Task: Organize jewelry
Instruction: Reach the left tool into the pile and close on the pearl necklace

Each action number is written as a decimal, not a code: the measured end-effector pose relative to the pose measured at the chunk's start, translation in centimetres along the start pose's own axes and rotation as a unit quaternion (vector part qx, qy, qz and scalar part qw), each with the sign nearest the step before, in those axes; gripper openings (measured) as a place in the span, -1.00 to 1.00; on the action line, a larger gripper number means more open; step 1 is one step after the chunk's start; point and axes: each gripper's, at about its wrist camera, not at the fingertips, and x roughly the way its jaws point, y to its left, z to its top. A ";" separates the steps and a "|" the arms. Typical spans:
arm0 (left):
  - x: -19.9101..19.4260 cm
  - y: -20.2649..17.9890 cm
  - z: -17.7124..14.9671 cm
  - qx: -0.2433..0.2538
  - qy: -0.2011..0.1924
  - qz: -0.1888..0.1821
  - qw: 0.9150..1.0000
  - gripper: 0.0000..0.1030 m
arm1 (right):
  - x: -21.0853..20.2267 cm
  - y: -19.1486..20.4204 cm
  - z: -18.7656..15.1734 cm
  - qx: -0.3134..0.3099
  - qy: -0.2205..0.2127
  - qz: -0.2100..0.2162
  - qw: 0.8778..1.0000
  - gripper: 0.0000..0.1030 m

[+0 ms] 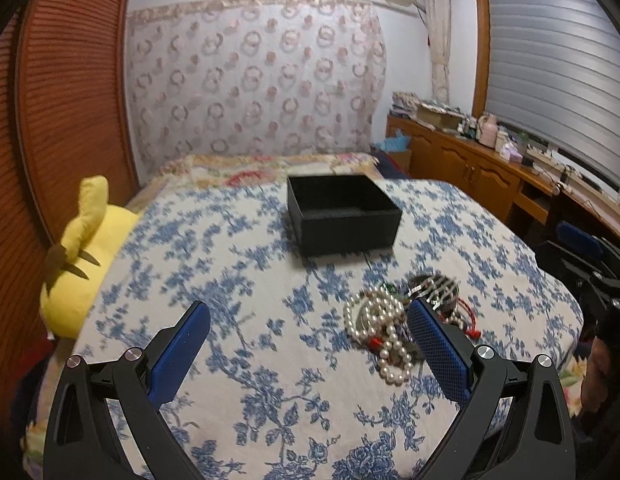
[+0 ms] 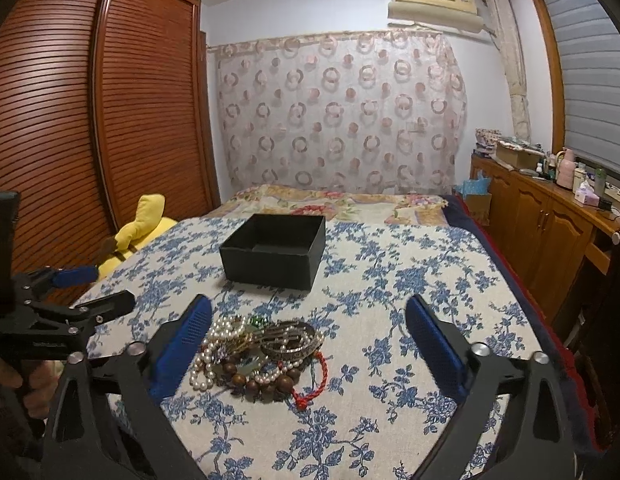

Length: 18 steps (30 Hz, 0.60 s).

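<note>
Jewelry [image 2: 257, 356] heaped on bed [image 2: 390, 320], near side of empty black box [image 2: 275, 250]. Both tools wide, holding nothing: left tool [image 1: 307, 344] beside pile, right tool [image 2: 307, 344] just right of it. Best single out one strand, pinch at edge, avoid dragging tangle.

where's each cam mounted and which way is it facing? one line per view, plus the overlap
Left wrist: sits on the left tongs, faces along the bed toward the curtain; own blue fingers open, right tongs at the right edge.
Right wrist: sits on the right tongs, same heading; own fingers open, left tongs and a hand at the left edge.
Shared: black box, jewelry pile, floral bedspread, yellow plush.
</note>
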 end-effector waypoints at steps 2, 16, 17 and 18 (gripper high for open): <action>0.8 -0.1 -0.4 0.002 0.012 -0.010 1.000 0.85 | 0.4 -0.1 -0.3 -0.002 0.010 0.005 1.000 0.74; 5.5 -1.7 -2.0 0.019 0.090 -0.077 0.993 0.07 | 2.6 -0.3 -2.3 -0.009 0.056 0.025 0.998 0.60; 5.7 -1.7 -2.0 0.020 0.092 -0.080 0.992 0.01 | 2.7 -0.4 -2.4 -0.008 0.057 0.025 0.998 0.60; 6.0 -1.9 -1.9 0.023 0.094 -0.086 0.992 -0.02 | 2.7 -0.4 -2.5 -0.008 0.058 0.026 0.998 0.60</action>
